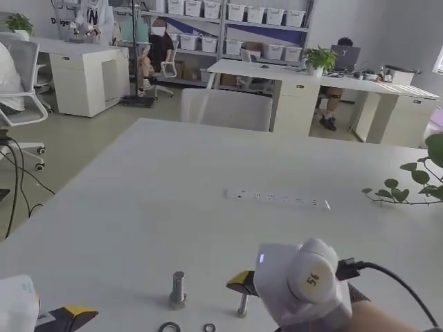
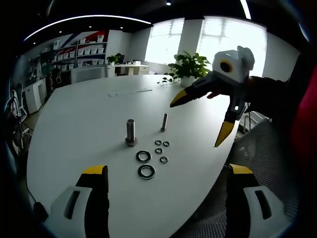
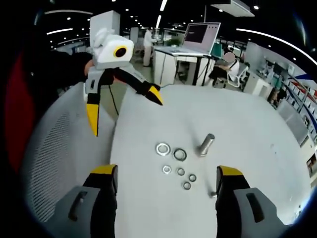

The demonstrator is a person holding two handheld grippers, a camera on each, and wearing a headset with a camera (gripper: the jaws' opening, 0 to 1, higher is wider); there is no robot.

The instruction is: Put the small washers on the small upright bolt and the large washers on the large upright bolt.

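Six washers: two large washers and four small washers are seen lying flat and loose on the white table, none of them on a bolt. All are plain metal rings.
Large bolt: a thick grey metal stud on a wider base, set upright with its long axis vertical, just behind the large washers in the left gripper view.
Small bolt: a thin metal stud, also upright, near the large bolt but apart from it.
Left gripper: the yellow-tipped jaws are spread wide and nothing is held. It is held in the air at the table's edge.
Right gripper: the jaws are likewise wide apart and empty, and it is raised to one side of the bolts.
Head view: both bolts are shown, with two washers at the bottom edge, while all six are shown in each gripper view. A power strip and plant leaves are seen further back.
Right gripper view: the large bolt appears slanted, as the view is rolled. The small bolt is perhaps the stub beside the jaw at lower right.
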